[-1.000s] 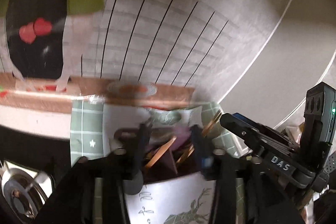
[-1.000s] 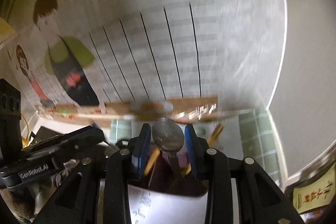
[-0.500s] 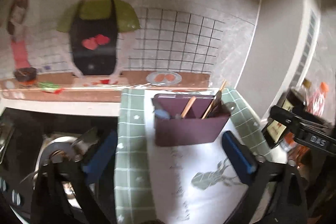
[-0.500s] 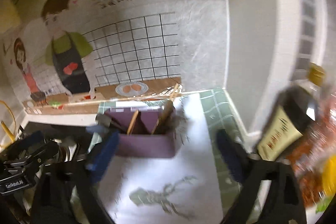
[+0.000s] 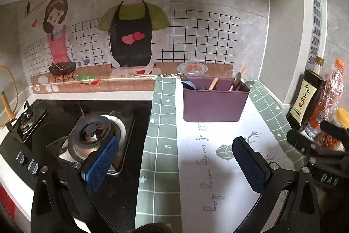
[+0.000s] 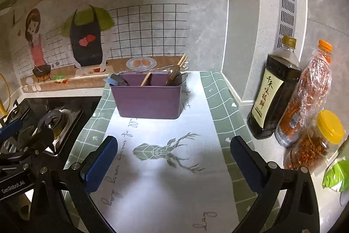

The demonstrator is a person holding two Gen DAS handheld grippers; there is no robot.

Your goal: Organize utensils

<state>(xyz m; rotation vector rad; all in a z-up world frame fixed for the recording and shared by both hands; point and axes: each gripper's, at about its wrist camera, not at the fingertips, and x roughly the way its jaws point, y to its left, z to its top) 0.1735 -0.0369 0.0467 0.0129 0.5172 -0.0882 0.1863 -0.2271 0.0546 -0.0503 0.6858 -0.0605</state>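
Standing upright on the cloth ahead of both grippers, the purple utensil caddy (image 5: 214, 99) is sitting well beyond the fingertips, near the back wall. Its compartments are holding wooden chopsticks (image 5: 212, 86), a metal spoon (image 5: 237, 81) and a blue-handled utensil (image 5: 188, 84), all leaning out over the rim; in the right wrist view the chopsticks are poking up from the middle divider and from the far right corner.

The left gripper (image 5: 174, 164) is hanging with its jaws spread wide, having just been opening, and nothing is lying between the blue pads (image 5: 100, 165). The right gripper (image 6: 173, 164) is likewise gaping at full width after just opening, with only the deer-print cloth (image 6: 165, 154) showing between its fingers.

To the left of the left gripper, a gas stove burner (image 5: 93, 134) is sitting on the black hob, partly behind the left finger. To the right of the right gripper, a dark sauce bottle (image 6: 272, 93), a bottle of red chilli flakes (image 6: 305, 97) and a yellow-lidded jar (image 6: 314, 141) are standing together by the wall. A cartoon wall decal (image 5: 130, 21) is covering the wall behind the caddy.
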